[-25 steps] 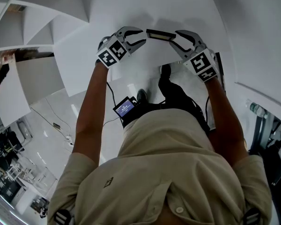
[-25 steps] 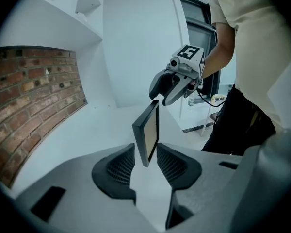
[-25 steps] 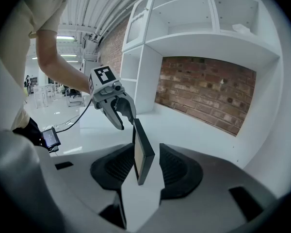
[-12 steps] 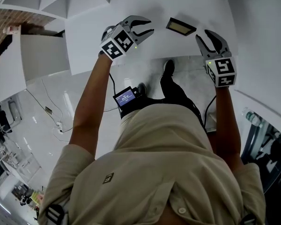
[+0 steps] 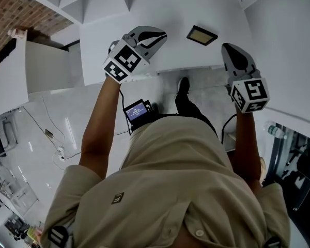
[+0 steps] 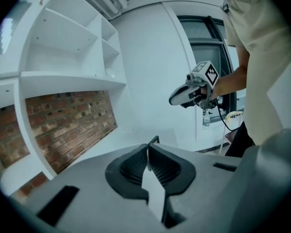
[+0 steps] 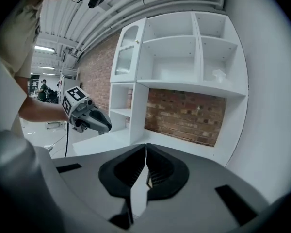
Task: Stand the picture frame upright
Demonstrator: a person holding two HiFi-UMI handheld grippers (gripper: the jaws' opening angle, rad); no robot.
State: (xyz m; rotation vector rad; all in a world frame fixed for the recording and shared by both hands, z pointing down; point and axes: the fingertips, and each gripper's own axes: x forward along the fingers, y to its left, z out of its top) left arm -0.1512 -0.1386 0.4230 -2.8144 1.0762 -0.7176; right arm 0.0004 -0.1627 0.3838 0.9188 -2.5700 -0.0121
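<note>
The picture frame (image 5: 201,35), dark-rimmed with a tan face, sits on the white table (image 5: 144,9), and neither gripper touches it. I cannot tell whether it leans or lies flat. My left gripper (image 5: 159,36) hovers to its left, jaws closing and nearly together, with nothing between them (image 6: 147,152). A dark corner (image 6: 154,140) that may be the frame peeks over those jaw tips. My right gripper (image 5: 229,49) is lower right of the frame, off the table's front edge, its jaws closing and met on nothing (image 7: 145,149). Each gripper view shows the other gripper: the right gripper (image 6: 177,100), the left gripper (image 7: 105,126).
White shelving (image 7: 184,47) stands against a brick wall (image 7: 189,118) behind the table. White walls close in at the right (image 5: 284,45). A small device with a lit screen (image 5: 137,111) hangs at the person's waist, with cables trailing on the glossy floor (image 5: 51,138).
Both grippers let go of the frame and drew back and apart from it. Their jaws went from wide open to shut. The frame stays on the table.
</note>
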